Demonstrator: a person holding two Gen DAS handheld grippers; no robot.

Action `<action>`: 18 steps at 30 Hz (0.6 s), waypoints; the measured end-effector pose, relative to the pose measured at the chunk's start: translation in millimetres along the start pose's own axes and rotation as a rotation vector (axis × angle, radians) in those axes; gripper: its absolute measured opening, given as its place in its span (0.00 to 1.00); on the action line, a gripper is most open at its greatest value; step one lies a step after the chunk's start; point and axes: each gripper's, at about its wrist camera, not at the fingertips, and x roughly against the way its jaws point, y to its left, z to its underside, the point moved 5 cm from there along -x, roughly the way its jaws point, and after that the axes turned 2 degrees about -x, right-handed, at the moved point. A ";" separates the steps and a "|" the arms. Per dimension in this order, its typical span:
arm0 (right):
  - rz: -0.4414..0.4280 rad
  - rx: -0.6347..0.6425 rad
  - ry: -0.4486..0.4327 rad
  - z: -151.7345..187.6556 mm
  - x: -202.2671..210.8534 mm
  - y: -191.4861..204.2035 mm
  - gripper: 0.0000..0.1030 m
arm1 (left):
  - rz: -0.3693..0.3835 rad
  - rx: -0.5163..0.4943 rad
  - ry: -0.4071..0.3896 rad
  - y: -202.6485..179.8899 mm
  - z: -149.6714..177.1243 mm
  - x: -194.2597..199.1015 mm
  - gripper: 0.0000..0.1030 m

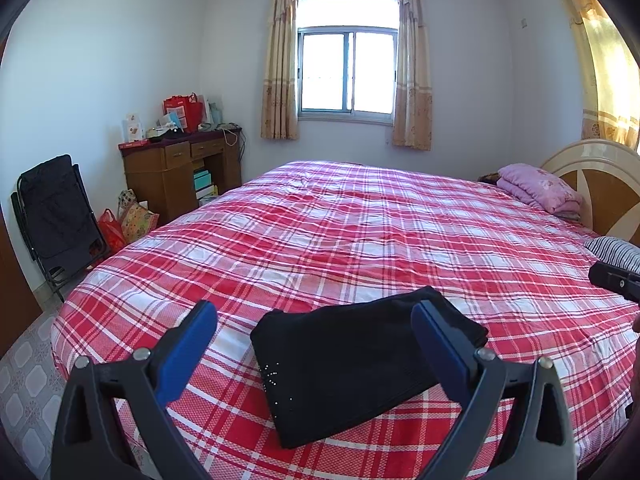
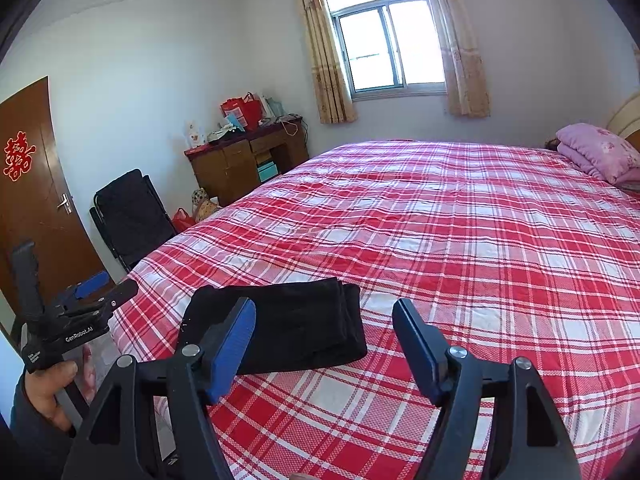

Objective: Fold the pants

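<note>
the pants (image 1: 352, 364) lay already folded into a compact black bundle on the near edge of the bed (image 1: 360, 232), so the task looked about done. the left gripper (image 1: 316, 344) hovered above them with jaws wide, holding nothing. the right gripper (image 2: 324, 344) was also wide and empty, just beside the bundle's right end.

risks, as a guess: the bundle sat close to the bed's edge, so a careless nudge from either gripper could push it off toward the floor. a finger (image 2: 234, 350) catching the stacked layers at the right end could drag the top fold open. pinching only the top layer would lift it and undo the stack.

materials: the pants were soft, matte black cloth, several layers thick, with visible stepped edges at one end and a small cluster of shiny studs (image 1: 272, 376) on the top face. the shape was roughly rectangular, slightly skewed. the sheet was red and white plaid, thin, lightly wrinkled. the fingers had flat blue pads (image 1: 186, 344) on hard black plastic arms. a folded pink quilt (image 1: 540, 188) lay well apart by the headboard.
</note>
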 end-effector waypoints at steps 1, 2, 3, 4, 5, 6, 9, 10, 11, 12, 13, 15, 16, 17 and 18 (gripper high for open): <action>0.001 0.001 -0.003 -0.4 0.7 0.3 0.70 | 0.000 -0.001 0.001 0.0 0.0 -0.1 0.97; 0.003 0.002 -0.005 -0.9 1.1 0.5 0.70 | -0.001 -0.002 0.002 -0.2 0.3 -0.4 0.97; 0.004 0.004 -0.007 -0.9 1.8 0.9 0.70 | -0.001 -0.002 0.003 -0.4 0.6 -0.5 0.97; 0.005 0.006 -0.010 -1.4 2.7 1.1 0.70 | 0.000 -0.001 0.003 -0.7 0.7 -0.9 0.97; 0.006 0.010 -0.013 -1.6 3.5 1.8 0.70 | 0.001 -0.003 0.003 -1.0 0.7 -1.0 0.97; 0.007 0.012 -0.013 -1.8 3.8 2.7 0.71 | 0.000 -0.004 0.003 -1.3 1.1 -1.1 0.97; 0.003 0.017 -0.016 -1.4 5.2 5.1 0.71 | -0.004 -0.002 0.007 -0.3 1.9 -1.8 0.97; 0.004 0.019 -0.017 -1.4 5.0 5.9 0.71 | -0.008 -0.001 0.010 0.2 1.9 -2.4 0.99; 0.004 0.021 -0.017 -1.2 5.2 6.3 0.71 | -0.011 0.000 0.012 0.7 2.0 -2.5 0.99; 0.006 0.023 -0.017 -1.0 5.2 6.7 0.71 | -0.013 0.000 0.011 1.1 1.7 -2.7 1.00; 0.008 0.024 -0.016 -0.9 4.2 5.9 0.71 | -0.019 -0.001 0.009 1.4 1.4 -2.3 1.00; 0.010 0.024 -0.015 -0.2 4.3 6.0 0.71 | -0.025 -0.004 0.010 1.8 1.2 -2.2 1.00; 0.011 0.024 -0.015 -0.4 4.2 5.5 0.71 | -0.022 -0.006 0.012 1.5 1.2 -2.2 1.00; 0.011 0.024 -0.015 -0.4 4.3 5.4 0.71 | -0.022 -0.007 0.012 1.6 1.3 -2.1 1.00; 0.011 0.024 -0.017 -0.4 4.5 5.1 0.71 | -0.023 -0.008 0.011 1.7 1.2 -2.3 1.00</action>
